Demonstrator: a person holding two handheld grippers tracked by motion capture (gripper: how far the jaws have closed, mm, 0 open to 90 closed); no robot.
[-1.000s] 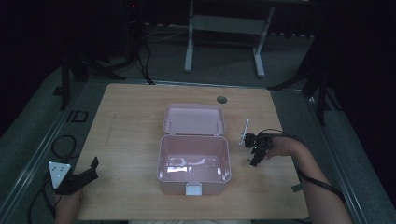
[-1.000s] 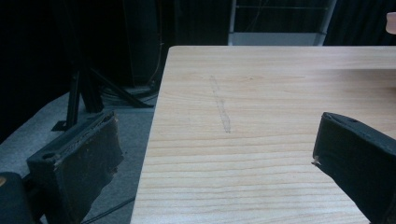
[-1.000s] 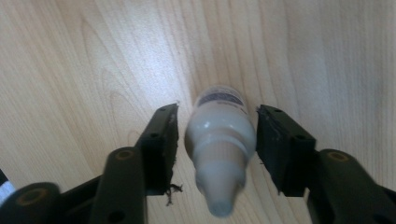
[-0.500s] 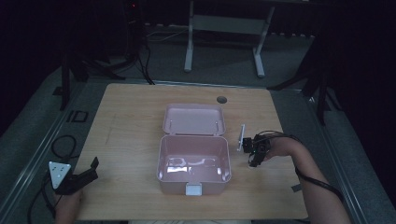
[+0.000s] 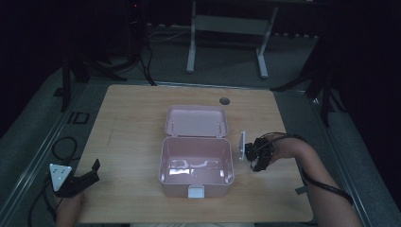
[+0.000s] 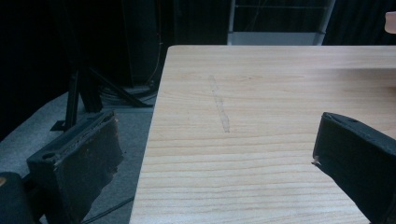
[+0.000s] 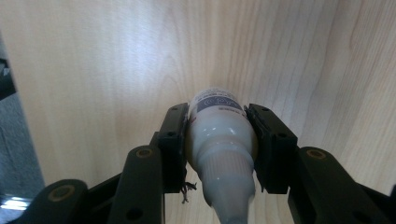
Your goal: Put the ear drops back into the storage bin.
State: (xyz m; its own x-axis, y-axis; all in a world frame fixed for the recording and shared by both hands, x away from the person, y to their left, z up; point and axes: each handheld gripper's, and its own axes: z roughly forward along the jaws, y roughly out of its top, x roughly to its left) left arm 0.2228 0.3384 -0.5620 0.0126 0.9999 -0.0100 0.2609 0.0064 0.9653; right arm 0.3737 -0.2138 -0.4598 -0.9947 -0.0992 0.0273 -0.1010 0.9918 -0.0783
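Since the earlier frame your right gripper has shifted slightly toward the box and lifted; its fingers closed in that time and now clamp a small white bottle. Your left gripper has stayed put.

You have a wide wooden worktop under you. Its left half lies bare from the far edge to the near one, so there is plenty of room there. The pink box sits near the middle, toward the near edge, its lid thrown back flat behind it toward the far side. A small round hole marks the worktop near the far edge.

Your right gripper hangs just beside the box's right wall, with a strip of bare wood between it and the right edge. In the right gripper view the bottle sits squeezed between both fingers, nozzle end toward the camera, base pointing at the wood.

Your left gripper rests at the near left corner, straddling the worktop's left edge, its fingers spread wide with nothing between them.
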